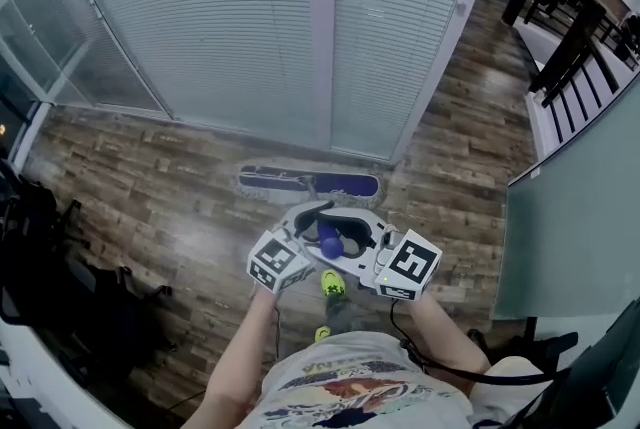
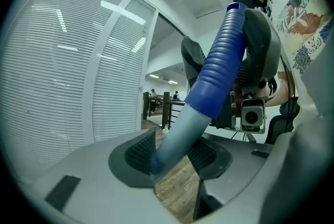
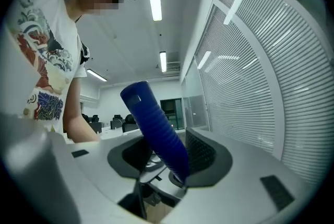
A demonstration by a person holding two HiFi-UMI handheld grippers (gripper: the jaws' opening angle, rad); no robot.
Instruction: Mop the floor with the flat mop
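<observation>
The flat mop's purple head lies on the wooden floor at the foot of the blinds. Its handle rises toward me and ends in a ribbed blue grip. Both grippers face each other around the handle. My left gripper is open; the pale pole just below the blue grip leans on its left pad, with floor showing beside it. My right gripper is open too; the blue grip rests against its right pad, apart from the left one.
A glass wall with white blinds runs across the far side. Black bags and cables crowd the left. A green partition and a dark railing stand on the right. My shoe is below the grippers.
</observation>
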